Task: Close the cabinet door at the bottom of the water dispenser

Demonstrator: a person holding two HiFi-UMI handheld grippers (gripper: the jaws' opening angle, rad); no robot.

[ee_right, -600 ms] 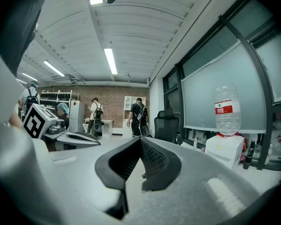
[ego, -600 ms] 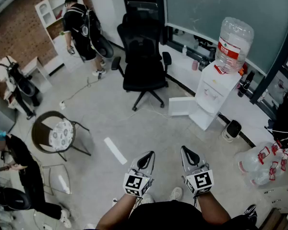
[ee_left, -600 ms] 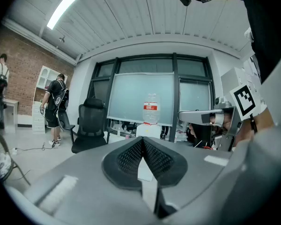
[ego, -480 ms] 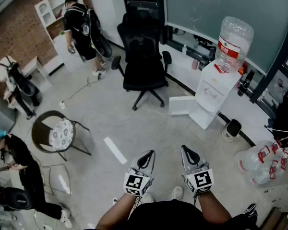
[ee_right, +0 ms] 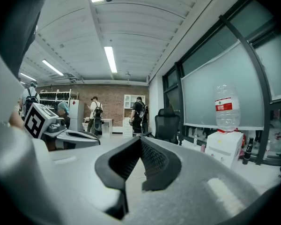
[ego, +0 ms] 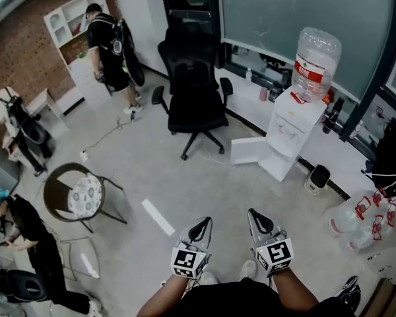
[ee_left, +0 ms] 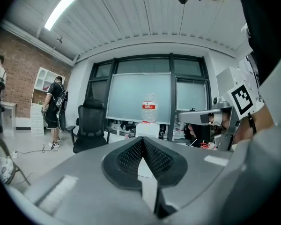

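Note:
A white water dispenser (ego: 290, 127) with a clear bottle (ego: 315, 61) on top stands by the window wall, far ahead on the right. Its bottom cabinet door (ego: 249, 150) hangs open, swung out to the left. The dispenser also shows small in the left gripper view (ee_left: 149, 129) and in the right gripper view (ee_right: 226, 149). My left gripper (ego: 200, 226) and right gripper (ego: 259, 218) are held side by side close to my body, well short of the dispenser. Both are shut with nothing between the jaws.
A black office chair (ego: 195, 98) stands left of the dispenser. A round-seat chair (ego: 84, 193) is at the left. Empty water bottles (ego: 362, 220) lie at the right, with a small black heater (ego: 317, 178) near the dispenser. Three people stand or crouch at the left, one near a white shelf (ego: 69, 25).
The view has shifted slightly; both grippers sit a little lower in the head view. The dispenser door stays open.

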